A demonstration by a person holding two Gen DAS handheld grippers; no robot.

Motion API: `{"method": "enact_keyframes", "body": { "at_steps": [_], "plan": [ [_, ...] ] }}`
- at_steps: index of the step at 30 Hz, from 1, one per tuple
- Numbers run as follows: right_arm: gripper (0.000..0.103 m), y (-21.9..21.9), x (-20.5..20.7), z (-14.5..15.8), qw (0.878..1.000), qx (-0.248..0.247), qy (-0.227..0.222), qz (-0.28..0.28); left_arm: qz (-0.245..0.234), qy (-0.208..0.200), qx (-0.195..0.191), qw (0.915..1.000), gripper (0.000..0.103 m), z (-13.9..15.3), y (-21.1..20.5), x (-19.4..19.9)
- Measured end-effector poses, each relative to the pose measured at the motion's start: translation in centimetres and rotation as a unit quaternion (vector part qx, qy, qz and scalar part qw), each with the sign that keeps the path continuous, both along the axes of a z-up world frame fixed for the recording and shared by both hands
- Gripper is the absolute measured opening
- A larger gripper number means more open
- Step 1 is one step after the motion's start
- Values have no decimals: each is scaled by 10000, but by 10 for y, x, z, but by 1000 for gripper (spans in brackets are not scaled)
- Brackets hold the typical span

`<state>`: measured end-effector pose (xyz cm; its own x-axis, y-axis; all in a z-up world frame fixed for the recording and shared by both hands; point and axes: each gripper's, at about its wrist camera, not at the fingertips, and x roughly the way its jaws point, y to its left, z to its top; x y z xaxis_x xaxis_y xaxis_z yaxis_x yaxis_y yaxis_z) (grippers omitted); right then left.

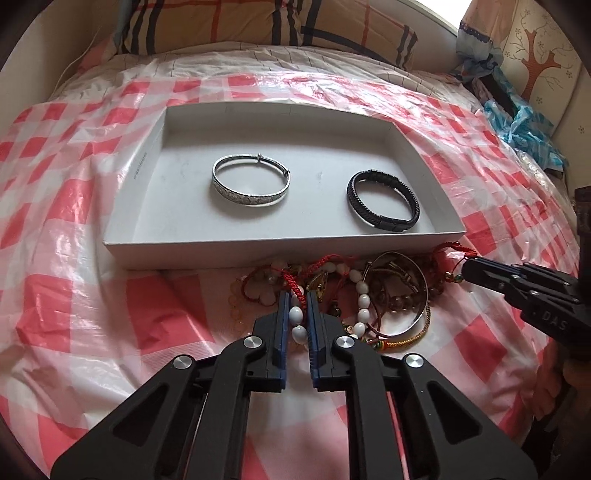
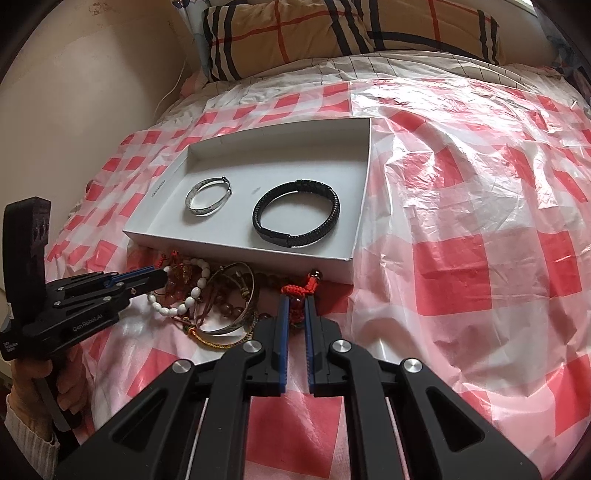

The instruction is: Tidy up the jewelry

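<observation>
A white shallow box [image 1: 229, 254] [image 2: 236, 245] lies on the bed with a silver bangle [image 1: 251, 201] [image 2: 207, 212] and a black braided bracelet [image 1: 384, 218] [image 2: 295, 229] inside. In front of it is a tangled pile of jewelry [image 1: 373, 291] [image 2: 221, 299]. My left gripper [image 1: 298, 295] [image 2: 162, 278] is over the pile, its fingers narrowly apart around a white bead bracelet [image 1: 297, 325] with red cord. My right gripper [image 2: 294, 299] [image 1: 466, 266] is at the pile's right end, fingers closed around a red knotted cord bracelet [image 2: 299, 290].
The bed is covered with a red and white checked plastic sheet [image 1: 74, 229] [image 2: 480, 258]. A plaid pillow [image 1: 258, 22] [image 2: 332, 33] lies at the head. A wall [image 2: 74, 92] is on the left, blue cloth [image 1: 524, 129] at the right.
</observation>
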<state>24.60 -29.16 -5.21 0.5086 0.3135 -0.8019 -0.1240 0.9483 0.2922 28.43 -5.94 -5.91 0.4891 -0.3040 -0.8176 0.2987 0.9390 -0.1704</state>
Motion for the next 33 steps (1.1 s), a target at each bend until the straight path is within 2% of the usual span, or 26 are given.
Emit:
{"method": "enact_keyframes", "body": {
  "at_steps": [11, 14, 15, 17, 18, 19, 21, 22, 23, 26, 27, 28, 29, 33],
  "plan": [
    [9, -1, 1, -4, 9999, -18, 102, -1, -12, 293, 268, 9992, 9, -8, 11, 1],
    [9, -2, 2, -6, 9999, -14, 152, -5, 60, 346, 193, 9992, 13, -9, 13, 3],
    [11, -2, 2, -8, 9998, -27, 182, -7, 89, 361, 143, 9992, 16, -9, 14, 4],
    [25, -2, 2, -9, 9998, -38, 214, -22, 153, 378, 63, 9991, 20, -10, 16, 6],
    [40, -3, 2, -9, 9998, -46, 203, -31, 184, 380, 48, 9991, 20, -10, 15, 7],
    [49, -2, 1, -8, 9998, -78, 181, -38, 223, 389, 32, 9990, 20, -11, 15, 9],
    [50, -1, 1, -8, 9998, -131, 163, -27, 312, 383, 65, 9988, 17, -14, 14, 11],
    [51, 0, 1, -10, 9997, -151, 199, -20, 335, 340, 130, 9988, 10, -13, 13, 11],
    [51, 1, 2, -12, 9996, -174, 239, -17, 320, 289, 186, 9989, 7, -12, 12, 11],
    [51, 2, 4, -17, 9992, -233, 315, 2, 268, 81, 95, 9996, 7, -1, 15, 6],
    [50, 2, 5, -19, 9991, -261, 346, 16, 232, 28, 56, 9997, 7, 3, 17, 5],
    [32, 2, 5, -20, 9989, -277, 377, 32, 191, -46, 23, 9998, 7, 7, 18, 3],
    [20, 2, 5, -22, 9986, -272, 444, 75, 152, -97, 5, 9998, 7, 10, 19, 1],
    [8, 0, 1, -17, 9992, -178, 342, 130, -11, -295, -225, 9993, 6, 23, 24, -5]
  ]
}}
